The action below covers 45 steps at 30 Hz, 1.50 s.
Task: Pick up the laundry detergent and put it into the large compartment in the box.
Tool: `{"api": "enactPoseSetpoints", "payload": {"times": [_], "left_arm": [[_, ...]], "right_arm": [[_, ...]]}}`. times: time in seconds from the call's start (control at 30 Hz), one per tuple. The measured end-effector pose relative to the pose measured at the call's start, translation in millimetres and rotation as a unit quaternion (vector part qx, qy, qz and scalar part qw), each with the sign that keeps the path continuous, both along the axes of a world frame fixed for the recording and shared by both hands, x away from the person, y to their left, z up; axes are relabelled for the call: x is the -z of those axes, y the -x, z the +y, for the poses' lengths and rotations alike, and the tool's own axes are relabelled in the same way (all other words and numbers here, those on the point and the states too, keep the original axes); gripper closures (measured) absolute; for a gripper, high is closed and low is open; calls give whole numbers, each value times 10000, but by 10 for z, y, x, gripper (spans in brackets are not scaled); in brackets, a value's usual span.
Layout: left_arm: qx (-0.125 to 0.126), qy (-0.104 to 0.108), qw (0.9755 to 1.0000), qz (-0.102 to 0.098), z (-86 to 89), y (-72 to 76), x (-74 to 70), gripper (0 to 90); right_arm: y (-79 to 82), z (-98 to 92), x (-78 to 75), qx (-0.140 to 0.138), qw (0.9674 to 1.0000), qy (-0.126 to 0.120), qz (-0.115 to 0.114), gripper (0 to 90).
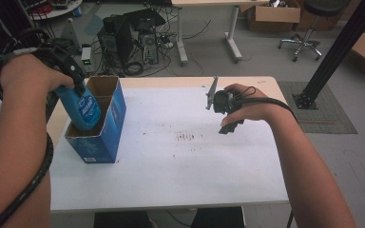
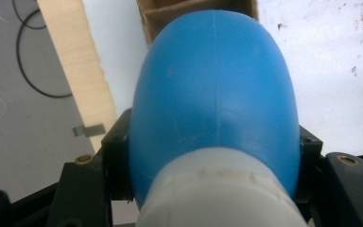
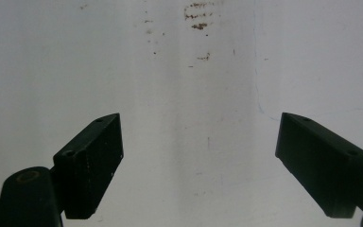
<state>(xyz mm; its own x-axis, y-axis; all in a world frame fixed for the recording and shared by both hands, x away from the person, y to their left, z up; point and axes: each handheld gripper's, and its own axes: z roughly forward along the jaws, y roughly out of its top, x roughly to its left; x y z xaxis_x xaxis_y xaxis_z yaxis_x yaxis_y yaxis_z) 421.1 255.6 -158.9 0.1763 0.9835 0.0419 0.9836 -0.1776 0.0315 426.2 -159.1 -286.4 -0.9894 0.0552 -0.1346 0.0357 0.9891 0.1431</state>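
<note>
A blue plastic bottle (image 1: 83, 110) with a white collar stands half inside an open blue cardboard box (image 1: 110, 128) at the table's left. My left gripper (image 1: 73, 76) is shut on the bottle's upper part, above the box. In the left gripper view the blue bottle (image 2: 215, 94) bulges between both black jaws, its bottom end down in the brown box opening (image 2: 170, 12). My right gripper (image 1: 228, 124) rests over the white table top on the right side, open, with nothing between its jaws (image 3: 198, 156).
The white table top (image 1: 180, 161) has brown smudges (image 1: 189, 137) near its middle. Beyond the far edge stand computer towers (image 1: 128, 38), cables, a desk leg (image 1: 233, 38), a chair base (image 1: 304, 45) and a black frame post (image 1: 332, 57) at the right.
</note>
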Motion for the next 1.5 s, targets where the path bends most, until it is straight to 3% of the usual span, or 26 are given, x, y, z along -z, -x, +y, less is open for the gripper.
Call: {"api": "enactPoseSetpoints", "payload": {"times": [0.43, 0.73, 1.07, 1.5], "left_arm": [[-45, 112, 9998, 178, 35, -9, 572, 382], [-39, 110, 9996, 250, -21, -23, 872, 382], [-56, 48, 9994, 327, -42, -43, 1077, 382], [-209, 92, 9995, 208, -69, -55, 1266, 382]], "right_arm": [[4, 15, 10, -6, 10000, -1, -1, 159], [1, 19, 22, 5, 10000, -1, 12, 159], [0, -2, 40, 18, 10000, -46, 13, 159], [-7, -4, 69, 24, 10000, -38, 28, 158]]}}
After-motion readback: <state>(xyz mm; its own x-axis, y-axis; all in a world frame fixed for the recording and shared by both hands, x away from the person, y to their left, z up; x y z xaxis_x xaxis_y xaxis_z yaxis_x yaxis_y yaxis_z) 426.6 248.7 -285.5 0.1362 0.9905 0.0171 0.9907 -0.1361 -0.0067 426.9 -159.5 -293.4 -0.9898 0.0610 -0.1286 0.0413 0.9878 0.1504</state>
